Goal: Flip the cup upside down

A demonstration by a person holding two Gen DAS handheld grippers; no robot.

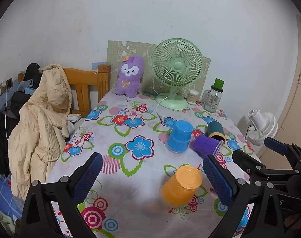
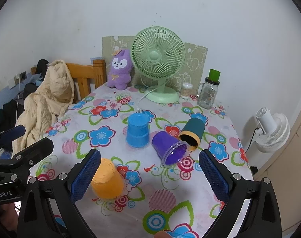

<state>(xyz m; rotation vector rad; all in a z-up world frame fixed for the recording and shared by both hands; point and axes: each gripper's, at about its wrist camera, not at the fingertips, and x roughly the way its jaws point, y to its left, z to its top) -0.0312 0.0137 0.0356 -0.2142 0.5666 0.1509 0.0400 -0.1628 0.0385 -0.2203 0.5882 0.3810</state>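
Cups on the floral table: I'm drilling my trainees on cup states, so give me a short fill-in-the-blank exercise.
1. The orange cup stands ___ down.
2. The purple cup lies on its ___.
3. The blue cup stands in front of the green ___.
4. Both the left gripper and right gripper are ___.

Answers: upside; side; fan; open

Four cups on the flowered table [image 2: 219, 180]: one orange cup [image 2: 107, 180], one blue cup [image 2: 138, 130], one purple cup [image 2: 168, 147], one dark green cup [image 2: 192, 133]. Two fans: one green desk fan [image 2: 158, 59], one white fan [image 2: 271, 130]. One purple plush toy [image 2: 119, 72]. One glass jar [image 2: 208, 94]. One cotton-swab container [image 2: 186, 90]. One beige jacket [image 2: 49, 99]. Two grippers: left gripper [image 1: 152, 178], right gripper [image 2: 149, 175].
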